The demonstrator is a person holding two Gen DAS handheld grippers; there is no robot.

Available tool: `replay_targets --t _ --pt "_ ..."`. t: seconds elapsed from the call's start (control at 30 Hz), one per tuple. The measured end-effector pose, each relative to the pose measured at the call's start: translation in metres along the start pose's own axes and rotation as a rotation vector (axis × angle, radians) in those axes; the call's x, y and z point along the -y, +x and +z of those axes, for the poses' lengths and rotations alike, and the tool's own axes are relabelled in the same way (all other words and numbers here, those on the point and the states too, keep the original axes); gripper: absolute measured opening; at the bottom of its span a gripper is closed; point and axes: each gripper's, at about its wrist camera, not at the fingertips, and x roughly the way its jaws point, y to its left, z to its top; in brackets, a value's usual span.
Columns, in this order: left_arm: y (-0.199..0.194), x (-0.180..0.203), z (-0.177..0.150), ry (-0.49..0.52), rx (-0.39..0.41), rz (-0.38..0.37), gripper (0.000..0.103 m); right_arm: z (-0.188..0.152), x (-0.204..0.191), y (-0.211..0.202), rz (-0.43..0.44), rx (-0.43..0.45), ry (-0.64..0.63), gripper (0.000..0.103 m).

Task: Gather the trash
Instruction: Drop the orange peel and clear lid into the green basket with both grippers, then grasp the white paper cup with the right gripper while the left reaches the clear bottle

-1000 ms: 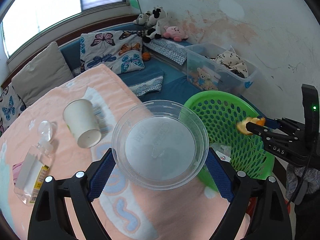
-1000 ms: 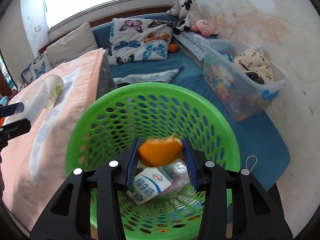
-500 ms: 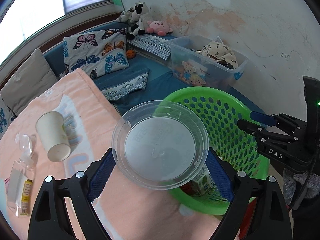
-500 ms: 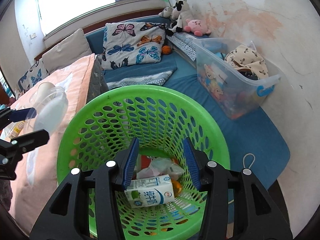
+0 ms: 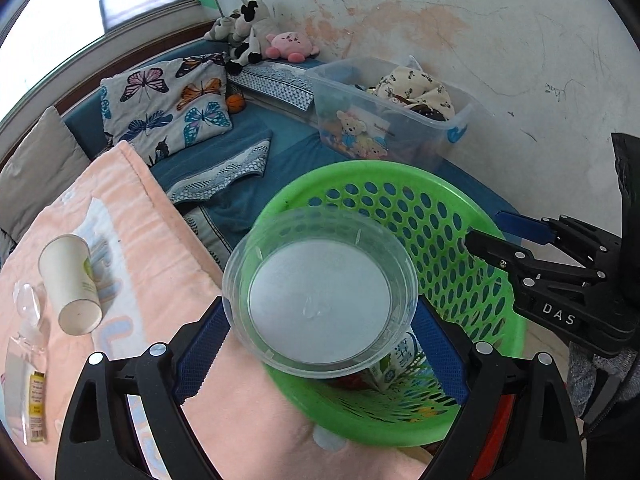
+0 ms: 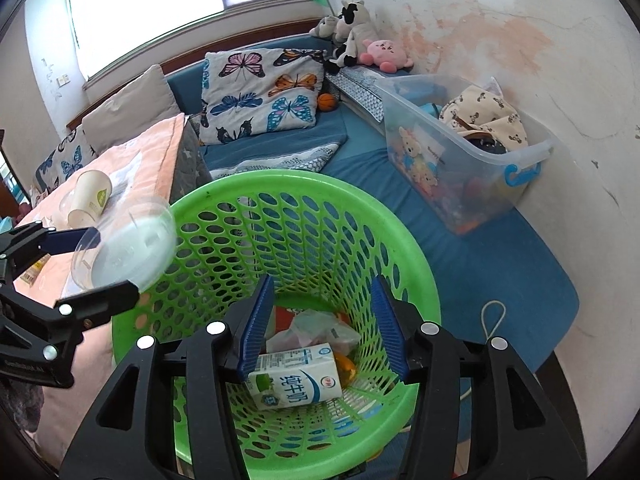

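Note:
My left gripper (image 5: 320, 344) is shut on a clear plastic bowl (image 5: 320, 294) and holds it over the near rim of the green perforated basket (image 5: 472, 216). The bowl (image 6: 124, 248) also shows at the basket's left rim (image 6: 304, 180) in the right wrist view. My right gripper (image 6: 322, 324) is open and empty above the basket. Inside lie a milk carton (image 6: 298, 378), an orange peel (image 6: 346, 366) and crumpled wrappers (image 6: 320, 328). A paper cup (image 5: 70, 284) and a clear plastic bag (image 5: 24, 384) lie on the pink blanket.
The pink blanket (image 5: 132, 216) covers a table left of the basket. A clear storage bin (image 6: 460, 152) with toys and clothes stands on blue mats (image 6: 500, 256) by the wall. Butterfly cushions (image 6: 260, 88) and plush toys (image 6: 360, 44) sit behind.
My right gripper opened and the orange peel dropped into the basket. My left gripper carried the bowl rightward from over the blanket to over the basket's rim.

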Motion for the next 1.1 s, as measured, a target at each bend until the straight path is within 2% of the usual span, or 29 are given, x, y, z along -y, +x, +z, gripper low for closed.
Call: replay_targets --t 0.2,0.5,0.77,1.1 --pt "-0.005 0.001 -0.003 0.015 0.009 0.001 0.091 0.001 -0.006 -0.004 0.010 0.007 -0.008 0.053" --pt "-0.038 -0.023 -0.019 -0.013 0.052 0.030 0.091 0.004 -0.031 -0.018 0.030 0.034 -0.047 0.056" --pt "-0.073 -0.065 -0.046 -0.076 0.078 0.097 0.091 0.010 -0.062 -0.025 0.070 0.048 -0.082 0.064" --pt "-0.102 -0.147 -0.078 -0.180 0.083 0.226 0.091 0.026 -0.120 -0.020 0.131 0.045 -0.154 0.070"
